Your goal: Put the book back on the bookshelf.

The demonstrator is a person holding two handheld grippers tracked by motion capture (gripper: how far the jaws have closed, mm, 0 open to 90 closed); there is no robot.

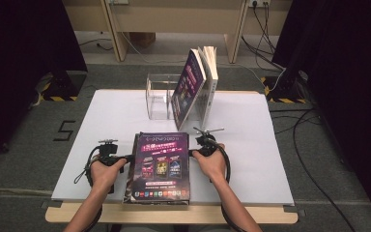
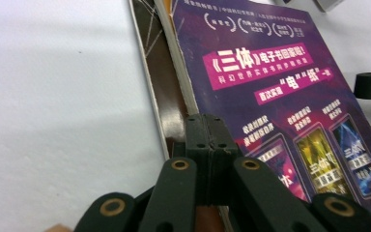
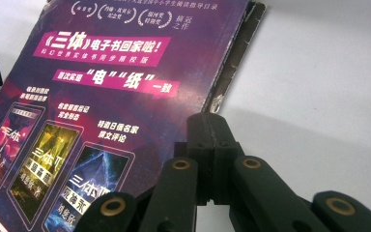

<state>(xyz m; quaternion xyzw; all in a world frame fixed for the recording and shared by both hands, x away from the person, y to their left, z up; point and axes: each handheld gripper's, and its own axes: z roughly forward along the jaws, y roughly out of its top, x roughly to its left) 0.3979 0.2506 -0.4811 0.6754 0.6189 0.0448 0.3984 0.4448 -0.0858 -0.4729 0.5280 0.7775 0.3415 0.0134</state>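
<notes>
**Barely begun: the flat book waits between two closed grippers**

So far two books [image 1: 199, 87] stand leaning against the clear acrylic holder [image 1: 157, 95] at the far side of the table [image 1: 251, 145]. The purple-covered book [image 1: 160, 166] lies flat at the near edge. The left gripper [image 1: 128, 157] sits at its left edge and the right gripper [image 1: 192, 153] at its right, each with jaws pressed together; whether either touches the cover is hard to tell. Lifting and shelving it appear to remain.

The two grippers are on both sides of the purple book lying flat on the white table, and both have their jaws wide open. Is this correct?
Not quite. The left gripper and right gripper do flank the flat purple book on the white table, but the gripper views show both jaws pressed shut.
</notes>
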